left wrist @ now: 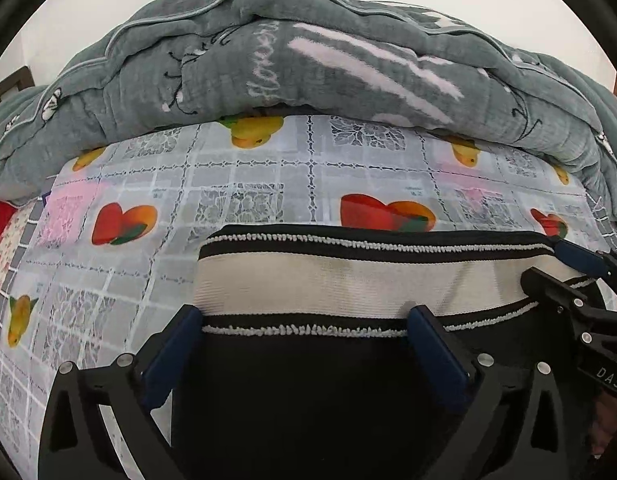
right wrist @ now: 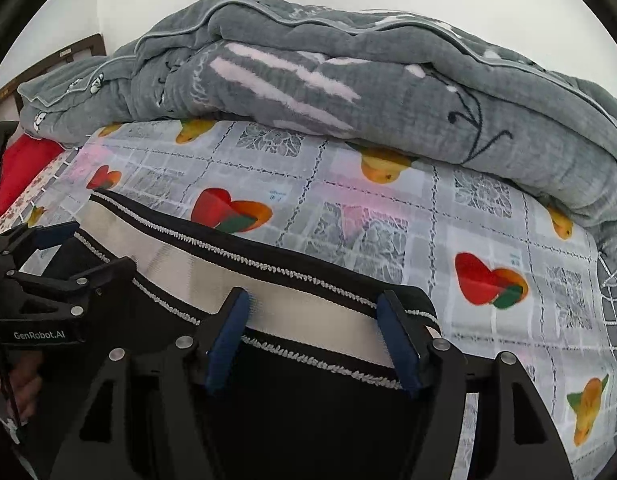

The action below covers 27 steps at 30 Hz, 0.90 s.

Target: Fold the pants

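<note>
Black pants [left wrist: 308, 384] lie flat on the bed, and their cream waistband [left wrist: 348, 280] with black, white-stitched edges faces away from me. My left gripper [left wrist: 304, 320] stands wide open over the waistband's left part; one blue pad is at the pants' left edge, the other rests on the band. My right gripper [right wrist: 314, 312] is open over the right end of the waistband [right wrist: 168, 248], and the band lies flat between its fingers. Each view shows the other gripper at its edge: the right gripper [left wrist: 564, 270] and the left gripper [right wrist: 80, 252].
A fruit-printed grey sheet [left wrist: 248, 184] [right wrist: 388, 220] covers the bed around the pants. A bulky grey quilt [left wrist: 308, 60] [right wrist: 348, 80] is heaped along the far side. A red pillow [right wrist: 20, 168] and a wooden headboard [right wrist: 48, 60] are at the left. A person's hand [right wrist: 12, 384] shows low left.
</note>
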Each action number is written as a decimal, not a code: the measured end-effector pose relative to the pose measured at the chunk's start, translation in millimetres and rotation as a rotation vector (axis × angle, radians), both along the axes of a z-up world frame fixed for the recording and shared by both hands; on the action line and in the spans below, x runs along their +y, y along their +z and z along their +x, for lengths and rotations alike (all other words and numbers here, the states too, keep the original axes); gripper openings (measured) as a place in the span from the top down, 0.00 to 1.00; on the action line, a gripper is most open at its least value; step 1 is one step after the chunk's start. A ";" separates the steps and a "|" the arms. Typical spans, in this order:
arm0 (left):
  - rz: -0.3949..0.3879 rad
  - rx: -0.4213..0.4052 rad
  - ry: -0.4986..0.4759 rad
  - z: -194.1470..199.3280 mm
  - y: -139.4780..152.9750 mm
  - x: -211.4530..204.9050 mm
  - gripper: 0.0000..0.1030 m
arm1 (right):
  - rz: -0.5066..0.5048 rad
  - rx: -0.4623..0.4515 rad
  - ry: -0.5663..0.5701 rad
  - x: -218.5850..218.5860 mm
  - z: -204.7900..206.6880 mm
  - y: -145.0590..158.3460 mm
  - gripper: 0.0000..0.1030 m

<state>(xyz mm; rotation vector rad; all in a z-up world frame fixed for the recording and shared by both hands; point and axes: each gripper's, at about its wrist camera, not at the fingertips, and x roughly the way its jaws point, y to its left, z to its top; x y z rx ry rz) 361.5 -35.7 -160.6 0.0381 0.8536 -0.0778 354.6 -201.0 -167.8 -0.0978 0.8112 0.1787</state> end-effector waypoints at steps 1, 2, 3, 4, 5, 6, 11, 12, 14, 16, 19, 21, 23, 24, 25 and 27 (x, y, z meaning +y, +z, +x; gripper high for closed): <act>-0.001 0.000 -0.001 1.7 -0.2 0.0 0.00 | 0.006 0.002 -0.003 -0.3 2.1 -0.4 0.37; -0.004 0.000 -0.003 3.5 -0.3 0.8 0.00 | 0.011 0.002 -0.004 -0.8 4.0 -0.6 0.37; -0.009 0.000 -0.004 5.3 -0.5 1.9 0.00 | 0.017 0.003 -0.003 -1.3 5.9 -1.0 0.36; -0.013 0.001 -0.003 7.1 -0.8 2.8 0.00 | 0.022 0.005 -0.003 -1.8 8.0 -1.3 0.36; -0.015 0.000 -0.003 8.9 -1.1 3.3 0.00 | 0.024 0.005 -0.003 -1.4 9.6 -1.2 0.36; -0.015 0.001 -0.003 10.4 -1.4 3.7 0.00 | 0.023 0.005 -0.004 -1.0 11.6 -1.2 0.36; -0.017 0.002 0.000 13.4 -2.5 5.6 0.00 | 0.008 0.007 -0.006 2.6 16.2 -1.3 0.36; -0.016 -0.001 0.001 12.5 -2.4 5.8 0.00 | -0.005 0.007 -0.006 4.4 16.2 -1.0 0.36; -0.014 -0.001 0.003 11.4 -1.9 6.1 0.00 | -0.026 0.007 -0.006 7.2 15.5 -0.4 0.36; -0.001 0.007 0.004 8.0 0.9 6.1 0.00 | -0.023 0.005 -0.004 6.4 12.2 1.4 0.36; 0.041 0.044 -0.013 -13.9 9.8 5.7 0.01 | -0.005 0.038 -0.003 -1.4 -3.4 10.6 0.34; 0.034 0.055 -0.071 -43.1 13.8 5.7 0.01 | -0.003 0.031 0.016 -3.8 -27.3 16.7 0.34; 0.060 0.035 -0.094 -68.1 14.7 6.0 0.01 | -0.007 0.023 0.057 -3.7 -60.4 16.5 0.34; 0.073 0.013 -0.102 -85.8 13.5 6.4 0.01 | -0.007 0.018 0.069 -2.0 -79.6 13.8 0.34; 0.067 0.002 -0.107 -96.5 12.5 7.7 0.01 | -0.006 0.008 0.078 0.5 -98.1 10.9 0.33; 0.013 -0.013 -0.111 -121.1 7.0 11.7 0.01 | -0.039 -0.042 0.083 7.8 -131.1 7.1 0.32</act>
